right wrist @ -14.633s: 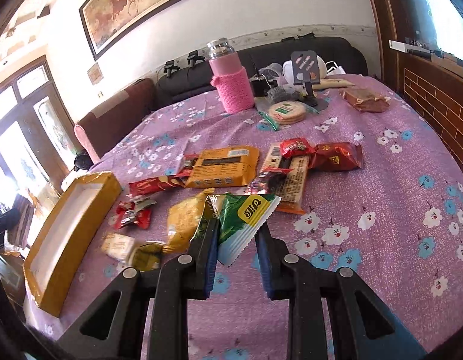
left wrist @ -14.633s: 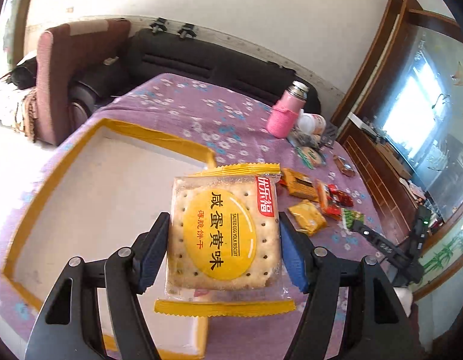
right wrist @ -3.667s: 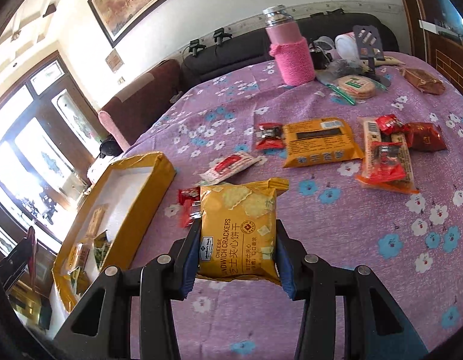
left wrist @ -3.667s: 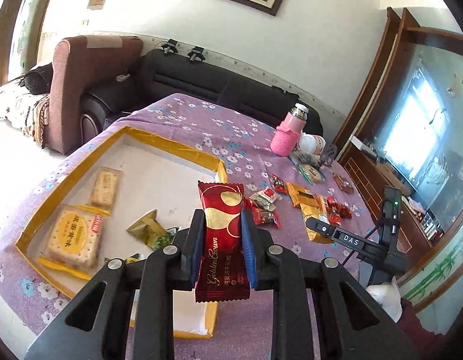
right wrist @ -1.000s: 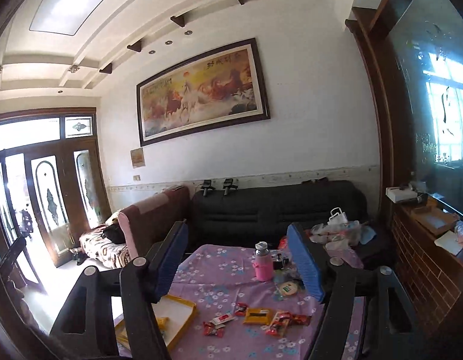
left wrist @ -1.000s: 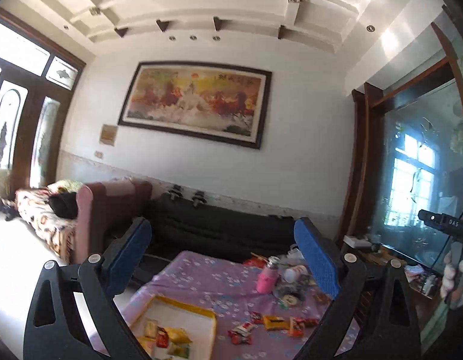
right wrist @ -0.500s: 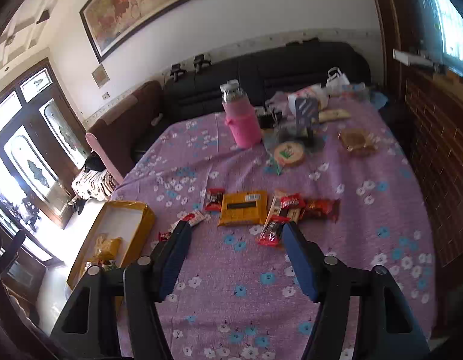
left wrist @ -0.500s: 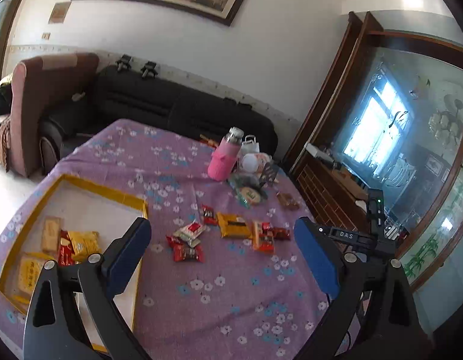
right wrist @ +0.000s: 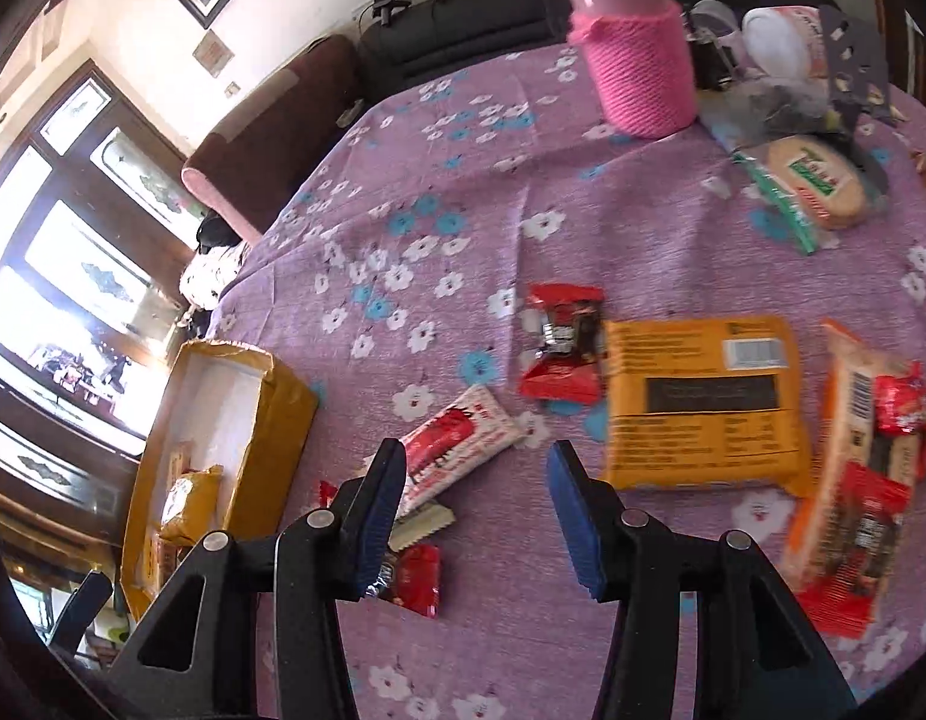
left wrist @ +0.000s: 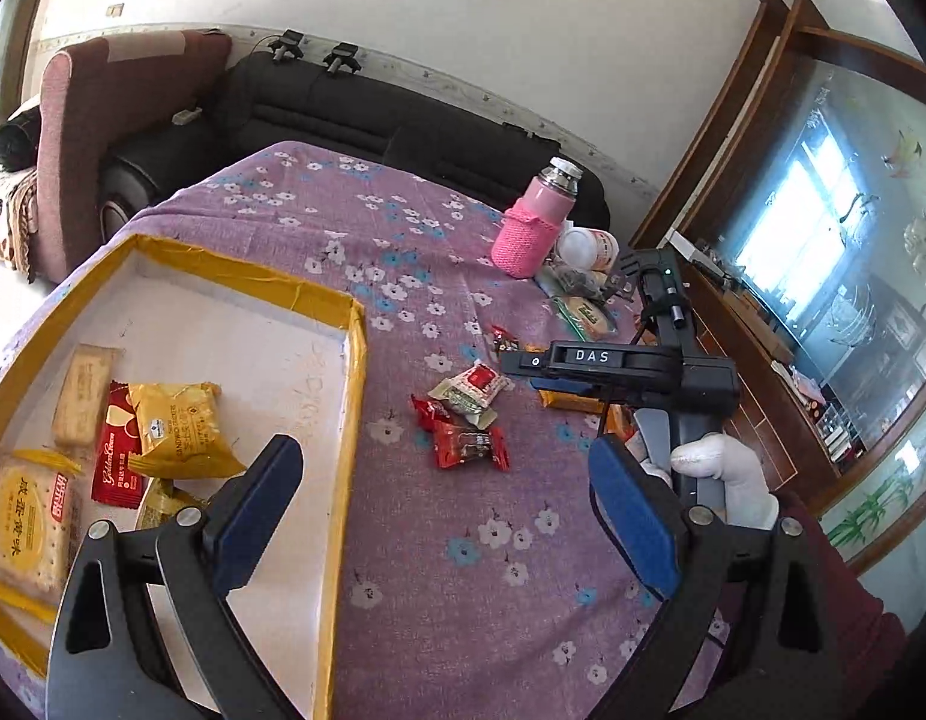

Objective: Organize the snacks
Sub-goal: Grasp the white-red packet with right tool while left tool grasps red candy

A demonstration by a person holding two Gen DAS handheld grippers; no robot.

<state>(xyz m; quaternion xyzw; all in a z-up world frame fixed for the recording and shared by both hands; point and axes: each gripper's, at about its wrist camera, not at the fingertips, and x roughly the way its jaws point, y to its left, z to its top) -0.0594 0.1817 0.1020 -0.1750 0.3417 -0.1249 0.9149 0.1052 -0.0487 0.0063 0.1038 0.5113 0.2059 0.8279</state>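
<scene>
Snacks in bright wrappers point(left wrist: 470, 420) are lying loose on the purple flowered counter point(left wrist: 463, 600), right of the yellow-rimmed shallow box point(left wrist: 354, 396) holding others. Left gripper point(left wrist: 444, 516) is hanging wide-jawed and empty; right gripper point(right wrist: 475, 516), jaws just narrowing on nothing, is hovering beside a red-and-white packet point(right wrist: 456, 444).

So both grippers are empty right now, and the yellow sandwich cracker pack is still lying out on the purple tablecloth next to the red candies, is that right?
Not quite. Both the left gripper and the right gripper are empty, but the yellow sandwich cracker pack lies inside the yellow-edged box, partly over a red wrapper, not on the tablecloth. The left wrist view shows it.
</scene>
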